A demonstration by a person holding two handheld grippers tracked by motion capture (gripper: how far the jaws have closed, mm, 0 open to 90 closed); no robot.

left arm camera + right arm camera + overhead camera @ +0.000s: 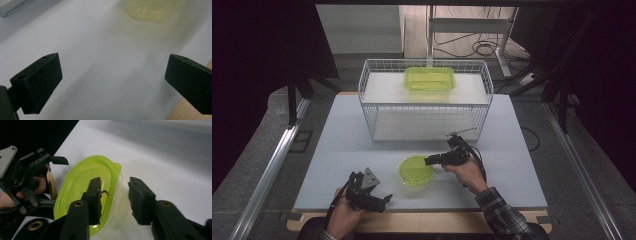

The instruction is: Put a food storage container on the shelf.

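Tub (416, 171) sits at table (337, 150) front, near rack (422, 107). R gripper (113, 197) straddles its rim, jaws not yet pinching (thin lip, could slip or tip tub). L gripper (112, 82) is released, nothing between its jaws.

The left gripper (373, 194) is showing black linkage bars and a grey three-cornered plate behind its jaws, which are wearing blocky matte-black pads with small screw holes near their tips. The right gripper (113, 200) is carrying brass-coloured pivot rings just behind its ribbed black pads, and a black cable is trailing from its body. A dark plaid sleeve (501, 215) is covering the right forearm.
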